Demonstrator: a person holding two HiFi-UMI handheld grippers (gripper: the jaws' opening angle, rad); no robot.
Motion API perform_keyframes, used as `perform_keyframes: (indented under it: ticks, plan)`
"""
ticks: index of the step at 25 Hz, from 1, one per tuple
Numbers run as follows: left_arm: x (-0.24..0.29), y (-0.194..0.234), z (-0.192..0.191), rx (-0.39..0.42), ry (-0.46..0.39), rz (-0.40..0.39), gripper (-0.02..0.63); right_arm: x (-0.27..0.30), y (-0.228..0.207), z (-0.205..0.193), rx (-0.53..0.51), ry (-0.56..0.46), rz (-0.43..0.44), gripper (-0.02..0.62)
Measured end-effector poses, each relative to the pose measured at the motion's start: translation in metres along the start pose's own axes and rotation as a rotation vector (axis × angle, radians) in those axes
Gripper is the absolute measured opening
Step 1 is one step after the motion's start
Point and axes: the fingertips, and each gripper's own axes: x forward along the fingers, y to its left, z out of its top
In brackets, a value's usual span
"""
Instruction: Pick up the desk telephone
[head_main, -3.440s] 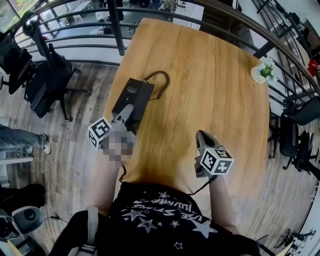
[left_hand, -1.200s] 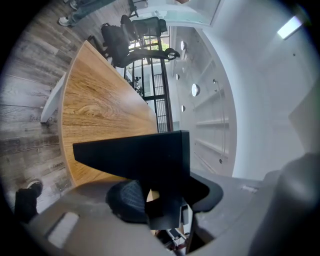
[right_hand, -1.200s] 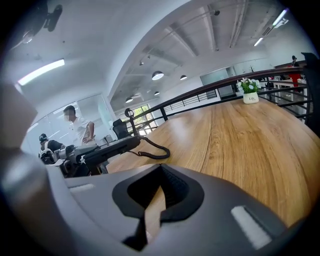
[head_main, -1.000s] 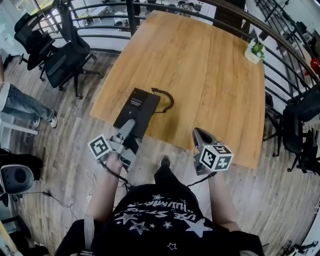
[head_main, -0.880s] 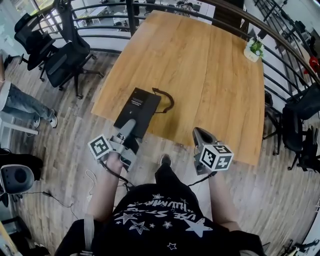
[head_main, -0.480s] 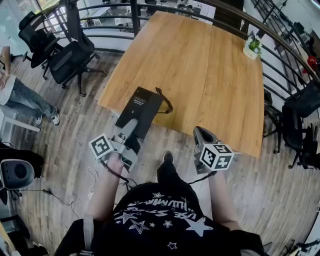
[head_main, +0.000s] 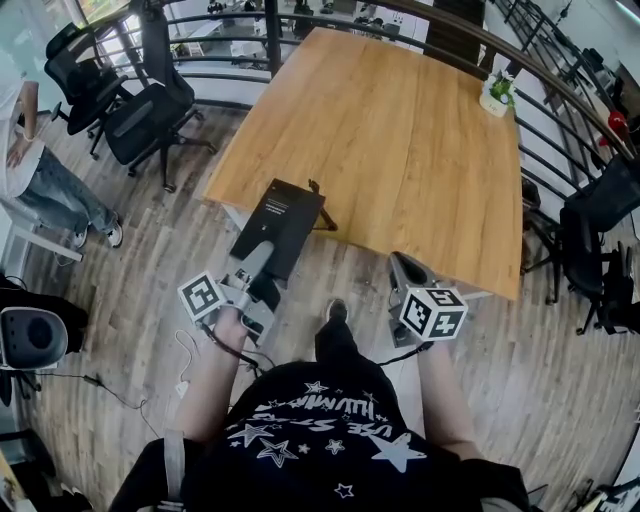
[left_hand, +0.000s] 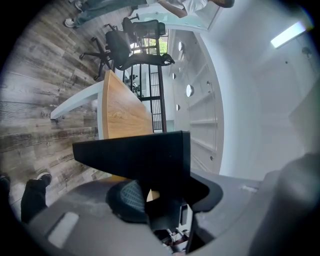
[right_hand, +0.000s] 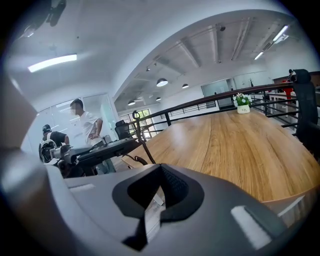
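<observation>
The desk telephone (head_main: 282, 222) is a flat black slab with a dark cord (head_main: 322, 208) hanging from its far end. My left gripper (head_main: 262, 262) is shut on its near end and holds it in the air, level, over the floor just off the table's near corner. In the left gripper view the black telephone (left_hand: 135, 155) fills the space between the jaws of the left gripper (left_hand: 152, 197). My right gripper (head_main: 404, 274) hangs to the right, shut on nothing. The right gripper (right_hand: 156, 196) looks across the table, and the telephone (right_hand: 102, 149) shows at the left of its view.
The wooden table (head_main: 400, 130) stretches ahead, with a small potted plant (head_main: 497, 92) at its far right corner. Black office chairs (head_main: 150, 110) stand at the left, another chair (head_main: 590, 240) at the right. A person (head_main: 40, 160) stands at the far left. A railing runs behind the table.
Both grippers have drawn back from the table. The telephone, earlier over the tabletop, now hangs past its near corner with the cord trailing.
</observation>
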Motion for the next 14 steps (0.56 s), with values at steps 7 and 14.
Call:
perform_keyframes:
  ticks: [7, 14]
  plan:
    - [-0.02, -0.004, -0.014, -0.001, 0.011, -0.015, 0.187, -0.017, 0.013, -0.012, -0.003, -0.004, 0.004, 0.0]
    - [-0.033, -0.006, -0.029, -0.012, 0.014, -0.033, 0.187, -0.036, 0.018, -0.025, 0.002, -0.006, 0.001, 0.0]
